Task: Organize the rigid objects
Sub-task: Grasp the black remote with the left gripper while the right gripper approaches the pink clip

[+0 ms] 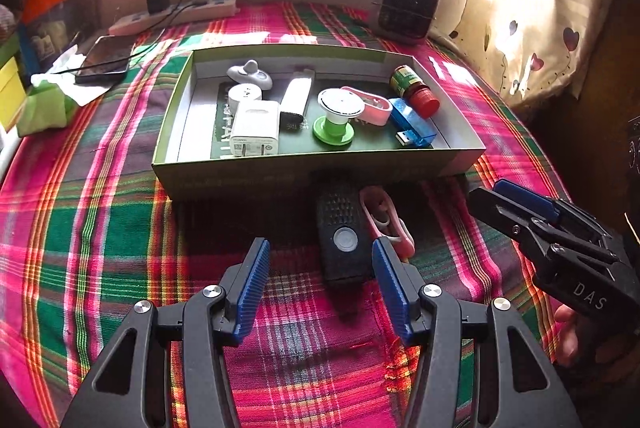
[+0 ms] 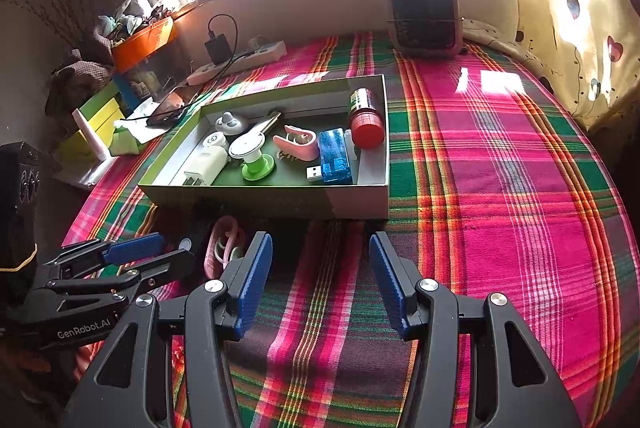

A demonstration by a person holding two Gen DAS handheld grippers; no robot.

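Left wrist view: the left gripper (image 1: 318,268) is being held wide open, empty, astride the black device (image 1: 341,242) lying at 6 o'clock of the box (image 1: 316,167). Ribbed blue pads should be closed on its hard, grilled flanks; the pink clip (image 1: 386,218) is touching at 3 o'clock. The right gripper (image 2: 320,268) is being kept open, empty.

- Left gripper (image 1: 320,288): black angular plastic arms, ribbed blue pads on the jaws, silver round screws at the pivots
- Right gripper (image 2: 320,284): same black frame, blue ribbed pads, silver screws
- White lettering "GenRobot.AI" and "DAS" on the black bodies
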